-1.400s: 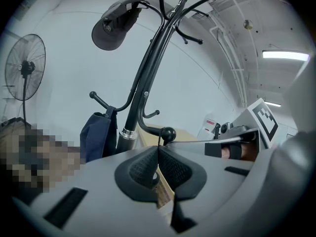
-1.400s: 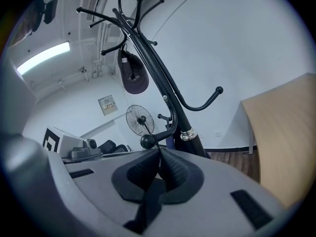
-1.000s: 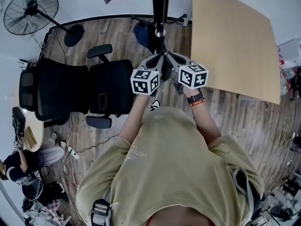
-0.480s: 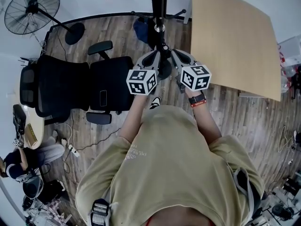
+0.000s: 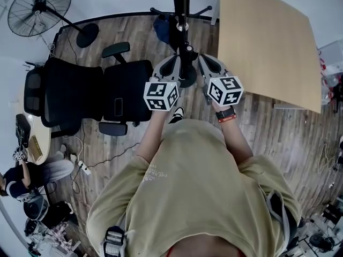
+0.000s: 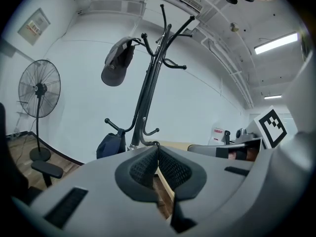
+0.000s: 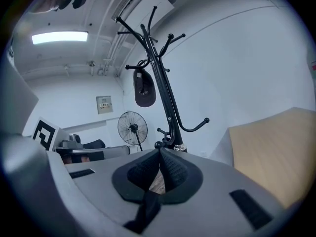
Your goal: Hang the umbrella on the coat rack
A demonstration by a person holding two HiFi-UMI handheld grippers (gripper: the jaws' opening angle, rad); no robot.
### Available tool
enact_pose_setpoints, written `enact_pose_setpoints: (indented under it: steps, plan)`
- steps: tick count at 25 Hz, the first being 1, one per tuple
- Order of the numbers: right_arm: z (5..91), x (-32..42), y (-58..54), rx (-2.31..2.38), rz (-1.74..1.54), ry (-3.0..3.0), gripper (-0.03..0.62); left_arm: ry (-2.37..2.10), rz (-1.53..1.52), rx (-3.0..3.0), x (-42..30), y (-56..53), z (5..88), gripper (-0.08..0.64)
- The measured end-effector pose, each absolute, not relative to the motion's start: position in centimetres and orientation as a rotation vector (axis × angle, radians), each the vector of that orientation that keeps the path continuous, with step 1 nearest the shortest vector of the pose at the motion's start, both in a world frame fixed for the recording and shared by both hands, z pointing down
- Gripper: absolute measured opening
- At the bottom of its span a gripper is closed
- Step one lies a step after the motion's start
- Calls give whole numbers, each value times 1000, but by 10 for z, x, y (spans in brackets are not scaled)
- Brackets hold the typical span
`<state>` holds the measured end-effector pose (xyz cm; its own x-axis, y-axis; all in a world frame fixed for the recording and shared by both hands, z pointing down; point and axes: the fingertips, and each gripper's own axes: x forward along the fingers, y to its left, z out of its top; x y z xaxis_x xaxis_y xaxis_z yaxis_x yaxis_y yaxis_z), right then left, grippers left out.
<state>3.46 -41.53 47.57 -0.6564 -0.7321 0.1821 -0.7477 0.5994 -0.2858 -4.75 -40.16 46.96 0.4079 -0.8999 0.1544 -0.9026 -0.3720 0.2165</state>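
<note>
The umbrella [image 6: 110, 144], as far as I can tell, is the dark blue bundle hanging low on the coat rack [image 6: 148, 88], by one of the short bottom hooks; I am not sure of it, for it is small and bunched up and could be a bag. Nothing else here is looking like an umbrella.

The person is standing right in front of the rack and is holding both grippers up near its pole, one on each side; I cannot tell if they are touching it. The left gripper [image 6: 157, 151] is closed tight, its two black pads pressing together with nothing between them; the right gripper [image 7: 160, 154] is the same, closed up and holding nothing. A dark cap [image 7: 144, 90] is hanging on a high hook; a big fan [image 5: 38, 6] and a black office chair [image 5: 88, 95] are standing to the left; a wooden table [image 5: 265, 42] is on the right.

So I am thinking the hanging is done, or nearly; what is left is getting clear of the rack. To do that well, the person should be pulling both grippers straight back and slowly, keeping them off the pole so the rack is not wobbling; checking that the bundle is sitting deep on its hook would be wise too.
</note>
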Motion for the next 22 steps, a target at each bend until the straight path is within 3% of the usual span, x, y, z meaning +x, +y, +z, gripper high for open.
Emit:
enact_pose_setpoints:
  steps: [22]
  plan:
    - [486, 39, -370, 1125, 558, -2764, 15, -1460, -141, 2566, -11, -343, 444, 25]
